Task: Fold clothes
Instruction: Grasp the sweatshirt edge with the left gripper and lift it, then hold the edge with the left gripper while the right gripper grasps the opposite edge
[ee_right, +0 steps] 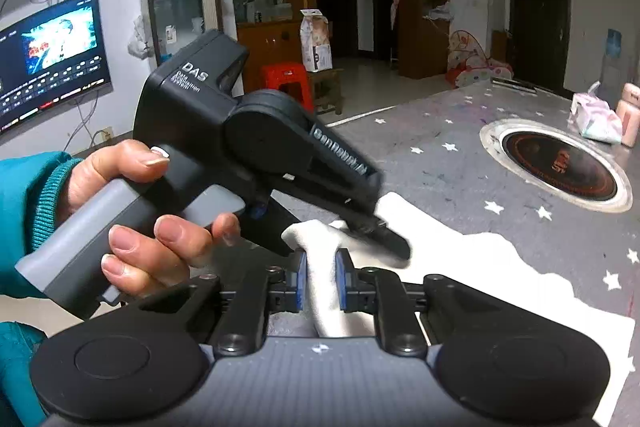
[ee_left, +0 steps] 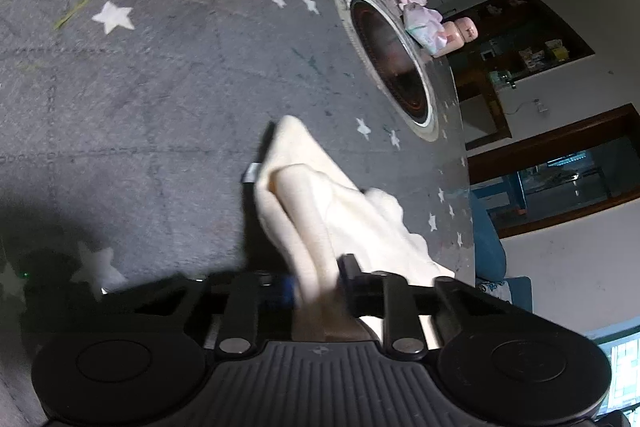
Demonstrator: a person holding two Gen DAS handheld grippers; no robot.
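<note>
1. My left gripper (ee_left: 316, 283) is closed down on a bunched fold of the cream-white soft cloth garment (ee_left: 320, 211); the fabric stands up between its blue-padded fingers and trails off to the right across the table.
2. My right gripper (ee_right: 321, 281) is also pinched onto the same cream-white garment (ee_right: 500, 267), with a narrow ridge of cloth squeezed between its two blue pads (ee_right: 301, 279).
3. In the right wrist view, my left hand (ee_right: 132, 211), in a teal knitted sleeve, holds the black and grey handle of the left gripper (ee_right: 380, 231), whose tips meet the cloth just beyond my right gripper.
4. The rest of the garment lies spread flat on the grey table cover with white stars (ee_right: 440, 167), reaching toward the right edge of that view.
5. A round dark inset burner with a pale ring (ee_right: 560, 163) sits in the table beyond the garment, well apart from it.
6. Near the burner's far side stand a crumpled pastel packet (ee_right: 596, 119) and a pink bottle (ee_right: 628, 119), just beside each other.
7. A lit television screen (ee_right: 52, 59) hangs on the wall at left.
</note>
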